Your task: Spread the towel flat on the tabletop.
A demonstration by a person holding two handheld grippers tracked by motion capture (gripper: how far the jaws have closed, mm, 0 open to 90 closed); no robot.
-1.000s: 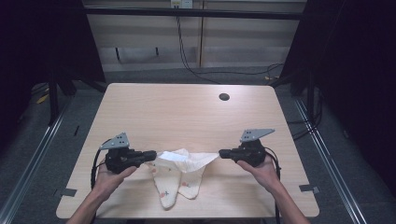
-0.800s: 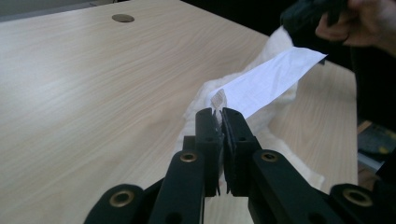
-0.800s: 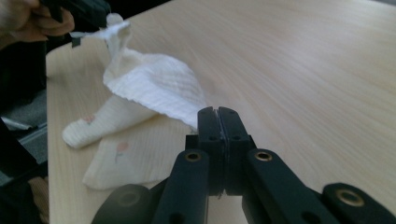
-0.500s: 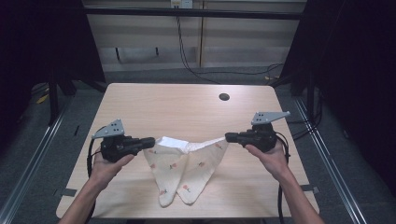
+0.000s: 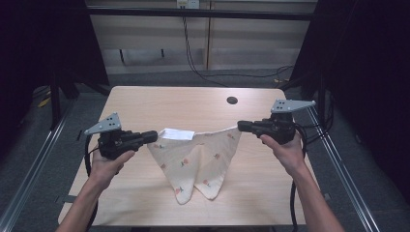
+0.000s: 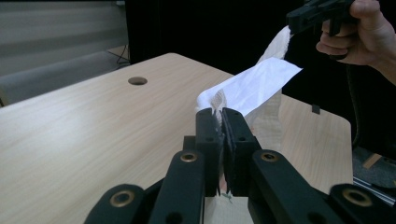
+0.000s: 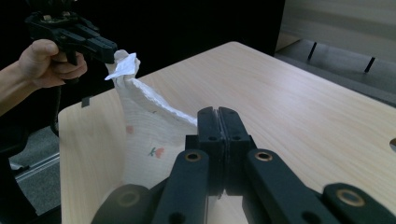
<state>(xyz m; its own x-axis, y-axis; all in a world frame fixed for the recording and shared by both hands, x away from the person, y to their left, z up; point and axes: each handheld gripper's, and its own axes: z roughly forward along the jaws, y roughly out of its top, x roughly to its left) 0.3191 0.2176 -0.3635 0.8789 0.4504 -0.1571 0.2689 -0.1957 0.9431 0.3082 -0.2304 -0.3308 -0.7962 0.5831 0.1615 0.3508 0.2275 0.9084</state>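
Observation:
A small pair of cream pants with a little flower print hangs over the wooden table, held up by its waistband. My left gripper is shut on the waistband's left end, where a white label folds over. My right gripper is shut on the waistband's right end. The two legs dangle down to the tabletop near its front edge. In the left gripper view the cloth runs from my closed jaws up to the other gripper. In the right gripper view the cloth stretches across to the left gripper.
A round cable hole lies in the table's far right part. Metal rails run along both sides of the table. Cables lie on the floor behind it.
Both grippers have risen and drawn apart, lifting the pants off the table. The waistband is now pulled taut and the legs hang straight down instead of lying crumpled.

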